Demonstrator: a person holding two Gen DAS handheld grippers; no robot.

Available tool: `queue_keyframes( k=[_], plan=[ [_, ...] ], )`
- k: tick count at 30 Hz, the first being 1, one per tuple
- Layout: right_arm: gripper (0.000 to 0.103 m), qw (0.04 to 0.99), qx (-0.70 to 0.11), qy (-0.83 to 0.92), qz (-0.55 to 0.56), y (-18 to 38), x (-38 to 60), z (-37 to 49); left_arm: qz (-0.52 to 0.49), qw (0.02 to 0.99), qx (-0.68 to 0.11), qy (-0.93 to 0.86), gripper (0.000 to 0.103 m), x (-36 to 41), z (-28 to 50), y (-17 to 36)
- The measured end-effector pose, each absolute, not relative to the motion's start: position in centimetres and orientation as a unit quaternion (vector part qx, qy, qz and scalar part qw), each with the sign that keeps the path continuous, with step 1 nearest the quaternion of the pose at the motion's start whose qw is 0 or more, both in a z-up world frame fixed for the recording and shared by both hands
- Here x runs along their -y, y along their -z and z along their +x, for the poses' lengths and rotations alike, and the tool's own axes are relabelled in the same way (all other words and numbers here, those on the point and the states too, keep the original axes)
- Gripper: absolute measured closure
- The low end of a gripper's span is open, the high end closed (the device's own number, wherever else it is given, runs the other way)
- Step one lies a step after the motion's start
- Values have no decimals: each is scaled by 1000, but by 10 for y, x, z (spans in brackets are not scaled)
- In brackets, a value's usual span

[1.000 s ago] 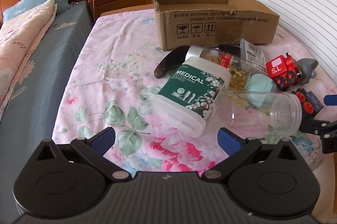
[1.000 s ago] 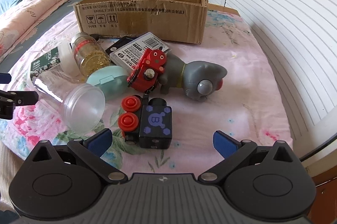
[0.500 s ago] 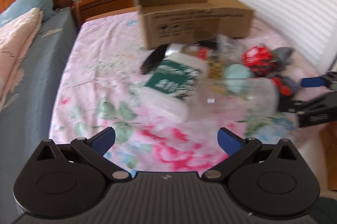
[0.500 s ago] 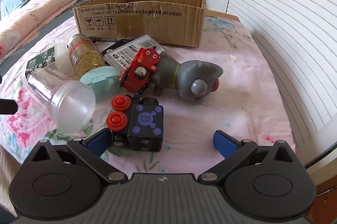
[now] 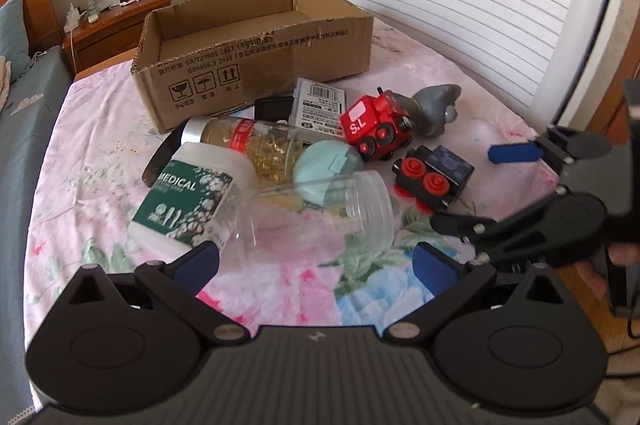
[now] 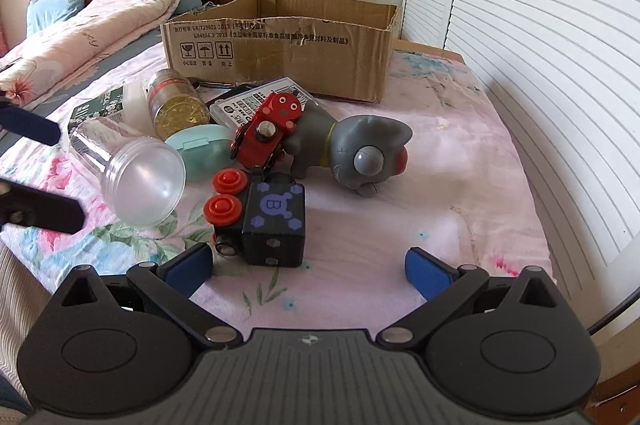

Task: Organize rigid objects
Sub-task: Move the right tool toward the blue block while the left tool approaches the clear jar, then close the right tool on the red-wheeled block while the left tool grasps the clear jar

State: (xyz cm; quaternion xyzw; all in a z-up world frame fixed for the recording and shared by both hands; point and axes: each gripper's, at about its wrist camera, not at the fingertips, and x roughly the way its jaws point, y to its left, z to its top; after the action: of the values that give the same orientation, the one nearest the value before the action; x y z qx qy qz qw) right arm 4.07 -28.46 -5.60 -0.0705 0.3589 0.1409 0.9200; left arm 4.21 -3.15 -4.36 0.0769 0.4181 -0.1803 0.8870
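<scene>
A clear plastic jar (image 5: 312, 221) (image 6: 136, 177) lies on its side on the floral bed sheet, just ahead of my open left gripper (image 5: 316, 265). Behind it lie a green medical swab box (image 5: 184, 197), a capsule bottle (image 5: 248, 141), a teal egg-shaped case (image 5: 328, 169), a red toy train (image 6: 268, 133) and a grey cat toy (image 6: 356, 153). My right gripper (image 6: 308, 269) stands open right in front of the black train car (image 6: 264, 221) with red wheels. Neither gripper holds anything.
An open cardboard box (image 5: 256, 57) (image 6: 280, 41) stands behind the pile, with a flat grey pack (image 6: 256, 101) leaning near its front wall. Pillows and a quilt lie to the left. A nightstand (image 5: 116, 21) is at the back, louvred doors on the right.
The left gripper has swung right and closed in on the clear jar. The right gripper has come nearer to the black train car. Both stayed open.
</scene>
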Motion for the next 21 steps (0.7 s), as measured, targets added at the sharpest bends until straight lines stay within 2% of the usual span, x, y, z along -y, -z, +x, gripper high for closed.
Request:
queue_keyframes(
  k=[9, 11, 13, 21],
  plan=[
    [0, 921, -357, -142, -70, 56, 285, 39, 70, 883, -430, 174, 3, 45, 59, 53],
    [0, 921, -357, -140, -70, 56, 285, 39, 69, 883, -430, 174, 6, 47, 63, 54],
    [0, 921, -357, -138, -69, 56, 285, 39, 72, 882, -432, 173, 13, 49, 65, 57],
    [0, 920, -359, -142, -70, 55, 283, 38, 87, 879, -428, 193, 13, 41, 55, 59]
  ],
)
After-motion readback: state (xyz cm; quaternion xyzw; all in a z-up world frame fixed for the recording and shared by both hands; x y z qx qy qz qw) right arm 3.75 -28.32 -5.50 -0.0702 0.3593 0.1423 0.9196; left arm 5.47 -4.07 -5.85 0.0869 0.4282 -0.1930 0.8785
